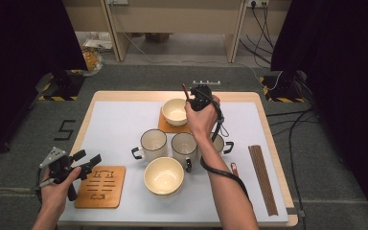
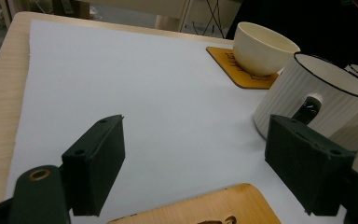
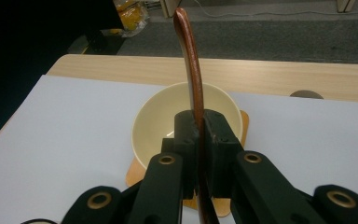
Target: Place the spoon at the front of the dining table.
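The right gripper (image 1: 195, 99) is held out over the far bowl (image 3: 168, 119), its jaws clamped on a slim, curved brown wooden utensil (image 3: 191, 70) that rises upright above the bowl. The bowl is seated on a wooden coaster (image 1: 165, 123). The left gripper (image 1: 87, 160) is kept low at the table's near left corner, jaws wide apart and empty, beside a second coaster (image 1: 101, 187). A white mat (image 1: 120, 124) is spread over the pale wooden table (image 1: 268, 124), on which ribbed white mugs (image 1: 153, 142) and a glossy cream bowl (image 1: 163, 176) are set.

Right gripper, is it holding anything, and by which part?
Yes. The right gripper is shut on a brown wooden spoon, clamped partway along its thin handle, above the cream bowl on the far coaster.
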The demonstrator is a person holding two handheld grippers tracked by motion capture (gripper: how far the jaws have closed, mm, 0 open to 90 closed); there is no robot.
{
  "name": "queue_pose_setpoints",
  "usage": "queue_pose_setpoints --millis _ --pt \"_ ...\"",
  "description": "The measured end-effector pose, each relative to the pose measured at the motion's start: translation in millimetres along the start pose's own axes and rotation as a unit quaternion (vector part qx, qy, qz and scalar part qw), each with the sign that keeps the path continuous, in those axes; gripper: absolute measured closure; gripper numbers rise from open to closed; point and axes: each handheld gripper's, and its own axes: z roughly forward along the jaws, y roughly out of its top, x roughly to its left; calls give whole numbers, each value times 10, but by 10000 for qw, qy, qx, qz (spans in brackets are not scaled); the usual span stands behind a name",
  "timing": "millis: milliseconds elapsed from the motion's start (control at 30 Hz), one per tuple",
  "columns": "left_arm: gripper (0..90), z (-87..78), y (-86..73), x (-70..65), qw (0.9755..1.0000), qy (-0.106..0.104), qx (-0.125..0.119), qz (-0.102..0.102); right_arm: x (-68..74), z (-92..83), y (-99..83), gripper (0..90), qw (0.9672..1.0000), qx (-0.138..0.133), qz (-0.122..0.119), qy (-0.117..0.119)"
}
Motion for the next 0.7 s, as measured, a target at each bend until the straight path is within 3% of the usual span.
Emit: queue_pose_setpoints --millis 700 --pt "194 12 -5 11 10000 4 4 -16 -34 225 119 845 9999 75 116 -5"
